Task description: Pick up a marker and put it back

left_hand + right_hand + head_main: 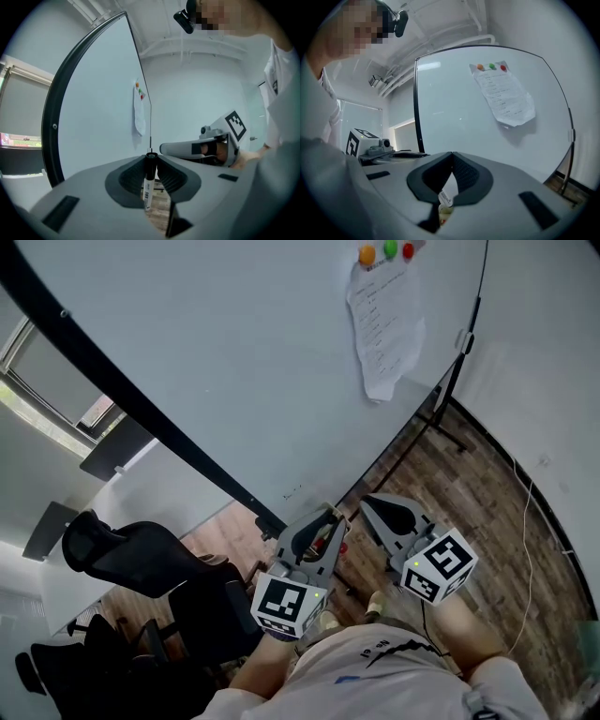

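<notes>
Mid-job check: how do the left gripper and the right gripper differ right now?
The left gripper has its fingers closed on a black-capped marker, which stands roughly upright between them. The right gripper holds no marker. The left gripper's fingers are held apart by the marker's barrel, while the right gripper's fingers meet tip to tip. Both are side by side and point toward the whiteboard.

Big whiteboard [234,352] w/ black frame stands on a wood-plank floor [469,493], a sheet of paper [384,329] pinned near its top by three magnets [387,251] (orange, green, red). White wall [544,352] at right w/ a thin cable [530,521]; black office chair [141,563] and window [56,381] at left.
</notes>
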Demonstrator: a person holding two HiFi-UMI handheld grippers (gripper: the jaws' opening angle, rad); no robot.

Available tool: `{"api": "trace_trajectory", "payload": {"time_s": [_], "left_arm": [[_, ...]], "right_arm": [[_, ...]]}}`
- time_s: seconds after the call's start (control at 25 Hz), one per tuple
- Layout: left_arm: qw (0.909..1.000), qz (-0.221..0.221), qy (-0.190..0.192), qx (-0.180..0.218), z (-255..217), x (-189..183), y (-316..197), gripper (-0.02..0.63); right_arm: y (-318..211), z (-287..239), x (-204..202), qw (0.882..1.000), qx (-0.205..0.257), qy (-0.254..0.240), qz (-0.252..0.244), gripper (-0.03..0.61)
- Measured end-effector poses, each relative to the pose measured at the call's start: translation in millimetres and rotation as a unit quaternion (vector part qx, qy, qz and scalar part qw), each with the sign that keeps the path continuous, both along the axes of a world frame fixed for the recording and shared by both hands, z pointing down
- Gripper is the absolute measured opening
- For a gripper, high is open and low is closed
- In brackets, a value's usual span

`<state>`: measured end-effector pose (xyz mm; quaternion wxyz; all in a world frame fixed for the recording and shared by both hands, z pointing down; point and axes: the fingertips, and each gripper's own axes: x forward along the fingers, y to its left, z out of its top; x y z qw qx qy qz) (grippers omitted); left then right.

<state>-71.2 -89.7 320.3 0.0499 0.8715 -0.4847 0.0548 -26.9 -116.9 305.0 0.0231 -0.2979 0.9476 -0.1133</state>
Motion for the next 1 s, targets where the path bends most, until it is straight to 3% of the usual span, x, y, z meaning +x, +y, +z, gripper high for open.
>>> {"api": "trace_trajectory", "payload": {"time_s": [0.52, 1.0], "left_arm": [[0.9991, 0.011, 0.039, 0.006, -38.2, -1.6, 11.6, 0.084], [0.9988, 0.023, 0.041, 0.011, -44.3, 1.8, 15.3, 0.083]], "right_arm": [[8.5, -16.6, -4.8, 1.000, 0.013, -0.004, -0.003, 0.014], [13.9, -22.5, -7.3, 1.000, 0.017, 0.000, -0.005, 0.014]]}}
